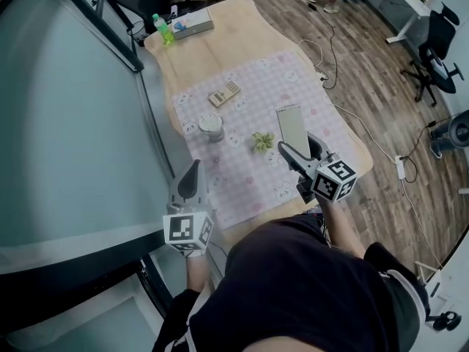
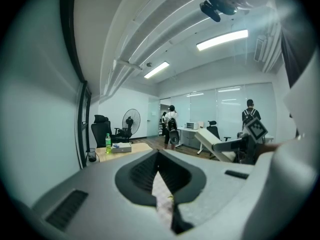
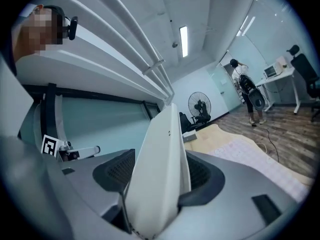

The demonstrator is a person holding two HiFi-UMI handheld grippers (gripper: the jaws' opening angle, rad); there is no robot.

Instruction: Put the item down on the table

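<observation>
Pink checked cloth (image 1: 249, 174) covers the near part of a wooden table (image 1: 220, 46) in an office. The right gripper (image 1: 294, 154) is clamped on a flat white item (image 1: 291, 127), held up over the cloth's right side. The left gripper (image 1: 192, 176) hovers at the cloth's left edge, jaws together and empty. On the cloth sit a small plant (image 1: 263, 141), a jar (image 1: 210, 125) and a calculator (image 1: 224, 94).
</observation>
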